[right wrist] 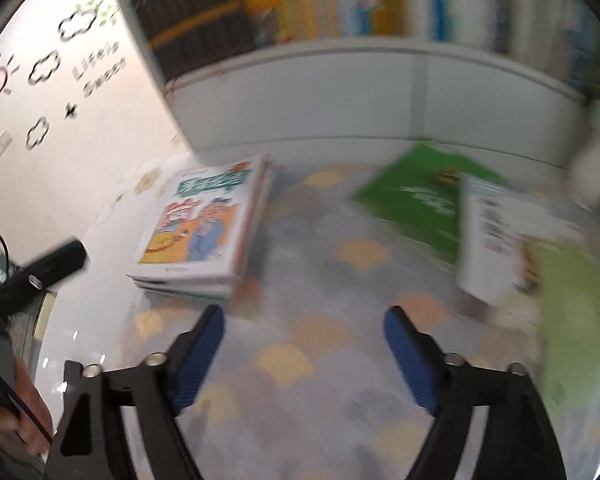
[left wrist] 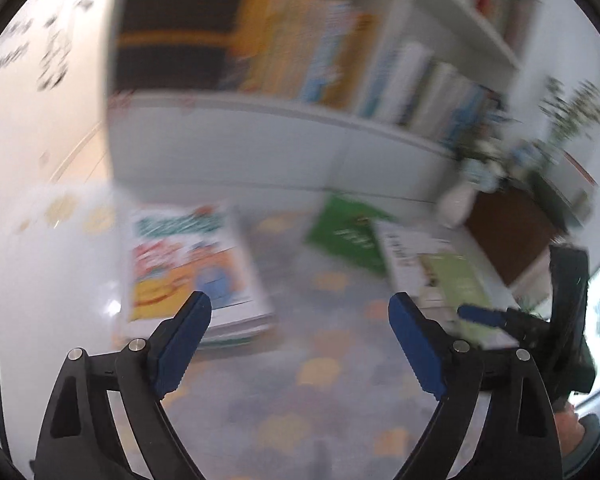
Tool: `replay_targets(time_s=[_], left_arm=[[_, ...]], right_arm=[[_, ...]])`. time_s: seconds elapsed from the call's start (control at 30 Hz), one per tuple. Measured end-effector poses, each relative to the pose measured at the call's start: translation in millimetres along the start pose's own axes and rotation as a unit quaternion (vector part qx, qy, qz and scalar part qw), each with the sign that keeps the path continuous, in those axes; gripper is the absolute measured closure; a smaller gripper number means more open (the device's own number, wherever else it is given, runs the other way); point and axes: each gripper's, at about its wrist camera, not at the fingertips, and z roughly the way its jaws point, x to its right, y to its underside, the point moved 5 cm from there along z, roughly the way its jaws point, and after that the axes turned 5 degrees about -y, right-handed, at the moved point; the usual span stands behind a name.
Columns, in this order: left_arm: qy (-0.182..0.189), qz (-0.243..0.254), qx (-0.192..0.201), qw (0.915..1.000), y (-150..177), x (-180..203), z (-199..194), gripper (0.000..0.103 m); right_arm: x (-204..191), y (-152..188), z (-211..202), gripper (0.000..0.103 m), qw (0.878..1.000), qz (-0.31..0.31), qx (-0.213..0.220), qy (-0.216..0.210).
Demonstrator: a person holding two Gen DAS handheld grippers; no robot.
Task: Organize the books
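we see left black gripper with blue pads [left wrist: 300, 312]: jaws wide, nothing between | right black gripper with blue pads [right wrist: 304, 326]: jaws wide, empty, angled down

Glossy paper book stack [right wrist: 204, 220], ribbed fingers [right wrist: 198, 360].

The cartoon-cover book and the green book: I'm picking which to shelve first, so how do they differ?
The cartoon-cover book tops a stack of books; the green book lies partly under a white-covered book. The first is multicoloured, the second plain green. Both rest on the patterned mat.
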Motion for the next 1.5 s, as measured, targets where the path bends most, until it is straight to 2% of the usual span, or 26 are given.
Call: replay_targets(time_s=[0.1, 0.2, 0.4, 0.63, 0.7, 0.77, 0.8, 0.83, 1.03, 1.13, 1.27, 1.33, 1.4, 1.5], left_arm=[[0.024, 0.034, -0.013, 0.999, 2.8, 57.2, 4.8, 0.013], [0.04, 0.069, -0.036, 0.9961, 10.7, 113.4, 19.2, 0.013], [0.074, 0.078, -0.086, 0.9905, 38.4, 205.5, 64.0, 0.013], [0.077, 0.09, -0.141, 0.9829, 73.7, 288.2, 134.1, 0.014], [0.07, 0.086, -0.159, 0.9811, 83.3, 301.1, 155.6, 0.014], [0.064, 0.08, -0.171, 0.9799, 90.0, 306.1, 172.2, 0.016], [0.063, 0.076, -0.181, 0.9786, 94.8, 309.0, 183.8, 0.017], [0.061, 0.072, -0.187, 0.9778, 98.0, 310.4, 192.9, 0.018], [0.045, 0.028, -0.202, 0.978, 108.6, 306.5, 224.1, 0.019], [0.032, 0.012, -0.208, 0.9775, 113.1, 302.3, 235.7, 0.019], [0.031, -0.005, -0.21, 0.9771, 116.7, 301.4, 241.6, 0.019], [0.068, -0.011, -0.216, 0.974, 118.8, 308.2, 237.5, 0.015], [0.046, 0.002, -0.222, 0.974, 123.2, 310.6, 232.7, 0.016], [0.065, 0.002, -0.236, 0.9696, 138.3, 310.1, 215.8, 0.016]], right_arm=[[37.4, 27.2, -38.9, 0.013, 0.999, 0.026, 0.014, 0.022], [80.0, 54.8, -64.4, 0.013, 0.997, 0.057, 0.007, 0.042], [193.2, 97.3, -109.3, 0.013, 0.986, 0.154, 0.01, 0.061], [309.6, 95.0, -147.5, 0.013, 0.976, 0.208, 0.039, 0.052], [336.4, 87.2, -145.4, 0.015, 0.975, 0.212, 0.042, 0.039], [357.6, 78.4, -133.9, 0.029, 0.976, 0.213, 0.036, 0.032], [370.3, 73.7, -122.8, 0.042, 0.977, 0.211, 0.025, 0.021], [378.5, 72.0, -114.8, 0.046, 0.977, 0.212, 0.017, 0.013], [417.8, 62.6, -69.1, 0.047, 0.972, 0.232, -0.019, -0.017], [425.0, 58.9, -51.1, 0.047, 0.971, 0.234, -0.032, -0.032], [420.3, 55.6, -31.2, 0.046, 0.975, 0.216, -0.045, -0.039], [414.4, 53.8, -30.2, 0.045, 0.977, 0.204, -0.044, -0.048], [409.1, 58.1, -29.5, 0.044, 0.974, 0.21, -0.057, -0.069], [399.8, 68.8, -34.6, 0.044, 0.975, 0.2, -0.064, -0.068]])
